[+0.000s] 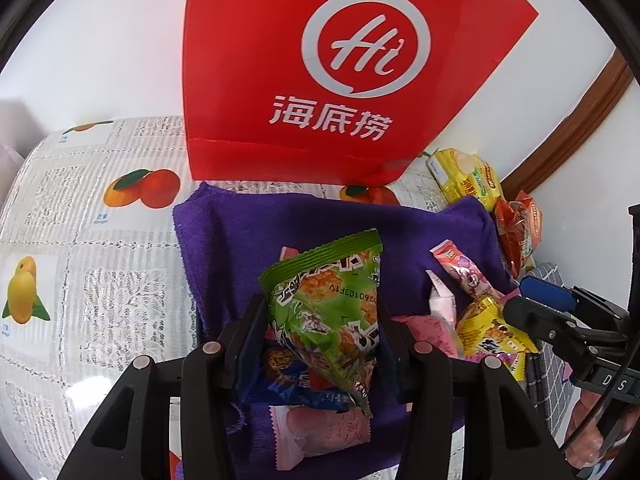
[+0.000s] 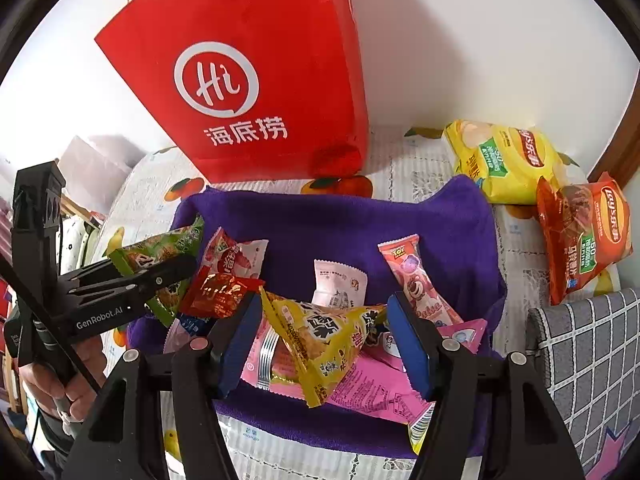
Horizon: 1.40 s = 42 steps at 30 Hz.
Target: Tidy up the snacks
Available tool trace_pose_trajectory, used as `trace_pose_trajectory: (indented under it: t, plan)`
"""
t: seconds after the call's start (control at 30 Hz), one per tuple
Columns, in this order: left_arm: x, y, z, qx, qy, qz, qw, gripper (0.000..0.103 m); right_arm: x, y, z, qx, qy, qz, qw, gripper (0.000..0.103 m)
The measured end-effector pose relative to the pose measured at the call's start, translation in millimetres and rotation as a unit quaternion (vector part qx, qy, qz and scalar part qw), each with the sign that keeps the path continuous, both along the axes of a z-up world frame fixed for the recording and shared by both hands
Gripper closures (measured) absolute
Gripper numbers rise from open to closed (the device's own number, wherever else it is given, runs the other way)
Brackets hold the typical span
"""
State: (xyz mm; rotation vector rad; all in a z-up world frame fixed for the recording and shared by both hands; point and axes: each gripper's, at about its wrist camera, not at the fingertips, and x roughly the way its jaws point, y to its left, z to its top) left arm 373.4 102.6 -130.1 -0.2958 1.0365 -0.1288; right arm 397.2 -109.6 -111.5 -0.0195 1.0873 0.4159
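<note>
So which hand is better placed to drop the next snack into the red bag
Left. The left gripper already has its jaws shut on the green snack packet, facing the red bag. The right gripper only straddles the yellow packet, jaws open.

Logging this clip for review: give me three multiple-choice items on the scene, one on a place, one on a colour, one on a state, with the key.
1. Where does the red paper bag stand?
A. behind the purple towel, by the wall
B. on the grey checked cloth
C. in front of the towel

2. What colour is the packet in the left tool?
A. pink
B. green
C. orange

3. How does the right tool stand?
A. shut on a chip bag
B. open around the yellow packet
C. out of view

Key: 1 A, the bag rises behind the purple towel at the white wall. 2 B, the green packet sits clamped between its fingers. 3 B, gaps show beside the yellow packet.
</note>
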Motion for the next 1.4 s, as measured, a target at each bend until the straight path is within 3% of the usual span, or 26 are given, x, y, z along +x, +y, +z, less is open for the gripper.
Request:
trace_pose_trajectory:
  t: [0.27, 0.4, 0.57, 0.7, 0.83, 0.97, 1.07, 1.17, 1.23, 1.4]
  plan:
    - [-1.1, -7.9, 4.3, -0.014, -0.007, -0.023, 0.9996, 0.049, -8.4, -2.1, 16.7, 0.016, -0.026, -0.004, 1.0, 0.038]
    - [-3.8, -10.7, 11.4, -0.008, -0.018, -0.019, 0.9996, 0.034, -13.2, 2.9, 23.1, 0.017, -0.043, -0.002, 0.999, 0.038]
    - [-11.1, -13.8, 25.3, 0.004, -0.03, -0.021, 0.9993, 0.033, -20.7, 6.7, 31.5, 0.012, -0.065, -0.016, 0.998, 0.038]
    - [-19.6, -20.8, 37.5, 0.012, -0.041, -0.031, 0.9986, 0.032, -39.5, 4.0, 43.2, 0.002, -0.098, -0.038, 0.994, 0.034]
    - [-30.9, -30.2, 50.7, 0.024, -0.053, -0.039, 0.9976, 0.027, -61.4, -4.6, 52.8, 0.0, -0.095, -0.056, 0.994, 0.033]
    - [-51.9, -42.0, 62.1, 0.033, -0.057, -0.043, 0.9969, 0.024, -90.3, -8.2, 61.7, -0.035, -0.109, -0.063, 0.991, 0.033]
    - [-73.8, -45.1, 69.4, 0.025, -0.056, -0.04, 0.9973, 0.024, -116.4, -13.8, 66.6, -0.037, -0.112, -0.078, 0.99, 0.032]
    - [-104.2, -48.3, 81.3, 0.034, -0.067, -0.036, 0.9965, 0.018, -144.2, -19.1, 69.9, -0.033, -0.113, -0.088, 0.989, 0.019]
    - [-129.1, -50.1, 90.4, 0.057, -0.081, -0.026, 0.9948, 0.007, -164.5, -23.1, 72.7, -0.031, -0.12, -0.098, 0.987, 0.012]
    - [-176.5, -48.3, 104.3, 0.07, -0.091, -0.01, 0.9933, 0.006, -210.1, -31.4, 79.4, -0.045, -0.134, -0.12, 0.983, 0.005]
